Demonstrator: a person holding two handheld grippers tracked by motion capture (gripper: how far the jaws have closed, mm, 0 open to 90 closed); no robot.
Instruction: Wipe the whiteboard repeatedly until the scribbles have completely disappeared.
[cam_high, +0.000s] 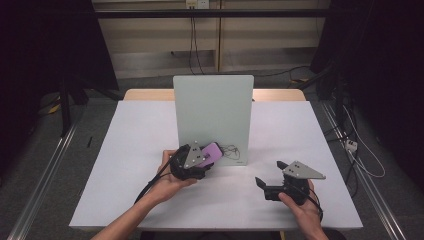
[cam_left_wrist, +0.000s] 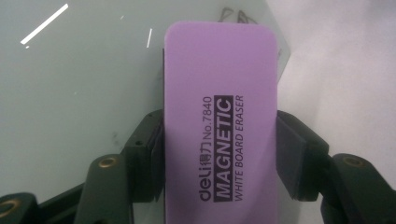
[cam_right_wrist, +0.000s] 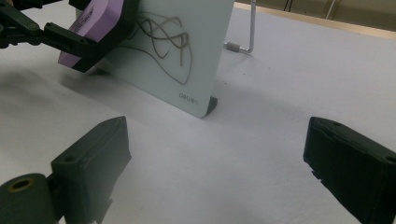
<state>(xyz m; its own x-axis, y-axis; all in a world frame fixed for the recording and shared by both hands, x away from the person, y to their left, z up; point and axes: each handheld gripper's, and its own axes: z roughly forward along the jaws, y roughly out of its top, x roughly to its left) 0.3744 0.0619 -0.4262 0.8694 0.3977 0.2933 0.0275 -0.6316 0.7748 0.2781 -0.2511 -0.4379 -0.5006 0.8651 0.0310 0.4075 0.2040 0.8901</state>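
While we hold left gripper (cam_high: 200, 159) clamped on purple eraser (cam_left_wrist: 219, 116), eraser sits against lower left of upright whiteboard (cam_high: 215, 107), beside scribble (cam_right_wrist: 163, 35). We rest right gripper (cam_high: 270, 175) on table (cam_high: 140, 140), near right, jaws wide apart, nothing between.

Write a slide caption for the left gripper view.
Left gripper clamps a purple eraser against the whiteboard.
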